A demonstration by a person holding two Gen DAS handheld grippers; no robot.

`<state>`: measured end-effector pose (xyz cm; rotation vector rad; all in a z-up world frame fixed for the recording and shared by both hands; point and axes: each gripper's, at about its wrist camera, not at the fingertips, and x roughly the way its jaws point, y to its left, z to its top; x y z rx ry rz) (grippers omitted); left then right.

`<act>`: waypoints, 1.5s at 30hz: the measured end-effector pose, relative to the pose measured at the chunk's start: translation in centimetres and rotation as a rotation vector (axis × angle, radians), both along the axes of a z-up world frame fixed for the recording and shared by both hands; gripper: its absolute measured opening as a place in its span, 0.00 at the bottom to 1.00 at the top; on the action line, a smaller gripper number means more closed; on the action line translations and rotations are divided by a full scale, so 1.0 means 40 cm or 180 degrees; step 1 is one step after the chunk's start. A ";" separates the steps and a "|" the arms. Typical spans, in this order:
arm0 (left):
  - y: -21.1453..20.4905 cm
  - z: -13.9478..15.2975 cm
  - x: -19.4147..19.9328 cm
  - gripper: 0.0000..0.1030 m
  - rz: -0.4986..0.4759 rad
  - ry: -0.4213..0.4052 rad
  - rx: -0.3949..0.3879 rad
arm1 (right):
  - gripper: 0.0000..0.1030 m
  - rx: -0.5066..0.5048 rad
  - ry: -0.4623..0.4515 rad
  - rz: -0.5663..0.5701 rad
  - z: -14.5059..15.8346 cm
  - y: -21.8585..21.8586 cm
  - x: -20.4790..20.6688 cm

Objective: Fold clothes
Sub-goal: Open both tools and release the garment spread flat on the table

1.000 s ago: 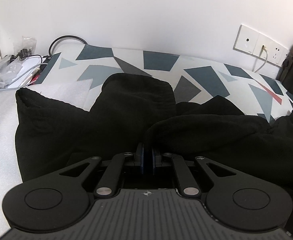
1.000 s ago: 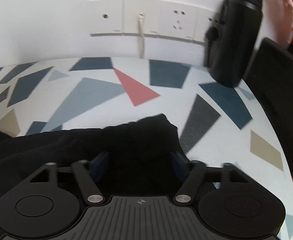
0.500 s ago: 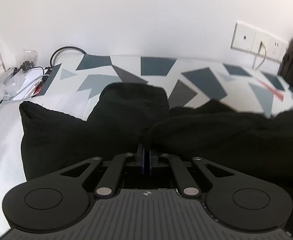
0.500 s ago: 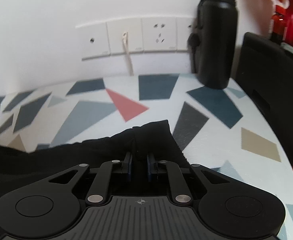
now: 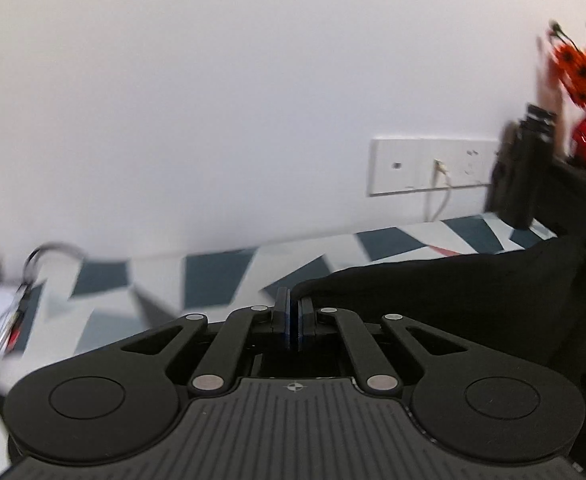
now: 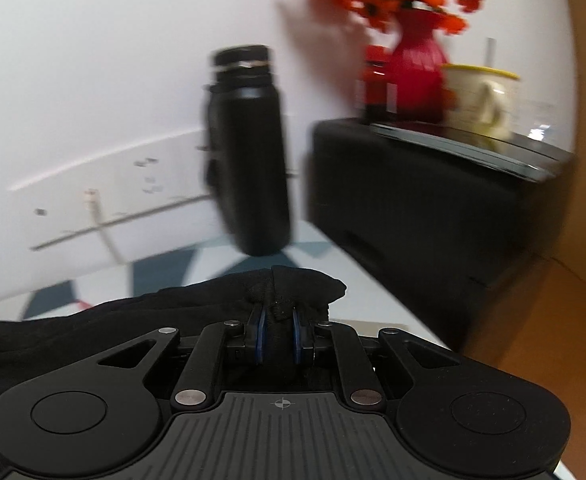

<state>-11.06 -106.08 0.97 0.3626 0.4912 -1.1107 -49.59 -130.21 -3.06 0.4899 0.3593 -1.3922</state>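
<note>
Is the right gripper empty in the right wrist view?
No, the right gripper is shut on a bunched fold of the black garment.

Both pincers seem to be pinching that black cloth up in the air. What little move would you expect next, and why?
Probably carry the black garment forward and lower it to make a fold. The right gripper is clamped on a bunched edge, the left gripper looks shut at another edge, and the cloth hangs between them above the patterned tabletop.
</note>
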 end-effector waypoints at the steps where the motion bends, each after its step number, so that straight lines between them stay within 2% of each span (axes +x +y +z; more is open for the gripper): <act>1: -0.038 -0.011 0.002 0.06 -0.0072 0.0022 0.0081 | 0.11 0.0023 0.0040 -0.0065 -0.010 -0.003 -0.007; 2: -0.073 -0.024 0.003 0.08 -0.0136 0.0050 0.0165 | 0.12 0.0070 0.0079 -0.0067 -0.019 -0.002 -0.007; 4: -0.128 -0.053 0.002 0.24 -0.0241 0.0099 0.0338 | 0.18 0.0166 0.0156 -0.0063 -0.037 0.001 -0.004; 5: -0.143 -0.066 -0.003 0.28 -0.0283 0.0092 0.0409 | 0.25 0.0162 0.0161 -0.0081 -0.036 0.009 -0.004; 7: -0.162 -0.088 -0.017 0.36 -0.0366 0.0074 0.0525 | 0.50 0.0147 0.0167 -0.0119 -0.031 0.028 -0.005; 9: -0.157 -0.099 -0.024 0.42 -0.0396 0.0120 0.0552 | 0.57 0.0144 0.0027 0.0013 -0.014 0.054 -0.013; 11: -0.133 -0.100 -0.021 0.49 -0.0399 0.0182 0.0539 | 0.61 0.0170 -0.0081 0.0166 0.006 0.077 -0.014; 13: -0.090 -0.094 -0.014 0.52 -0.0403 0.0225 0.0517 | 0.68 0.0272 -0.0150 0.0465 0.013 0.108 -0.003; 16: -0.009 -0.076 -0.001 0.58 -0.0354 0.0310 0.0458 | 0.74 0.0421 -0.0183 0.0906 0.020 0.161 0.038; 21: 0.139 -0.046 0.030 0.61 -0.0044 0.0488 0.0254 | 0.75 0.0502 -0.0002 0.1719 0.014 0.252 0.156; 23: 0.194 -0.044 0.043 0.65 0.0122 0.0542 0.0206 | 0.76 0.0537 0.0077 0.1941 0.004 0.276 0.210; 25: 0.241 -0.055 0.057 0.67 0.0302 0.0571 0.0226 | 0.78 0.0626 0.0187 0.1970 -0.013 0.280 0.255; 28: 0.309 -0.079 0.087 0.67 0.0639 0.0637 0.0228 | 0.80 0.0765 0.0289 0.1805 -0.049 0.269 0.297; 30: 0.359 -0.090 0.117 0.67 0.0893 0.0755 0.0102 | 0.86 0.0988 0.0146 0.1603 -0.075 0.259 0.291; 31: 0.380 -0.097 0.135 0.67 0.1015 0.0814 0.0065 | 0.87 0.0975 0.0023 0.1540 -0.080 0.261 0.280; 34: 0.428 -0.115 0.184 0.67 0.1310 0.0863 0.0061 | 0.88 0.0954 0.0117 0.1545 -0.081 0.278 0.281; 35: 0.436 -0.118 0.190 0.67 0.1289 0.0870 0.0067 | 0.88 0.0959 0.0119 0.1527 -0.080 0.280 0.282; 38: 0.446 -0.115 0.190 0.68 0.0957 0.0935 0.0050 | 0.89 0.0993 0.0121 0.1450 -0.076 0.287 0.286; 42: 0.457 -0.105 0.129 0.84 0.0132 0.1095 -0.0132 | 0.90 0.1010 0.0145 0.1343 -0.075 0.294 0.281; 45: 0.444 -0.125 0.078 0.86 -0.0177 0.0998 0.0047 | 0.92 0.1005 0.0167 0.1293 -0.078 0.295 0.277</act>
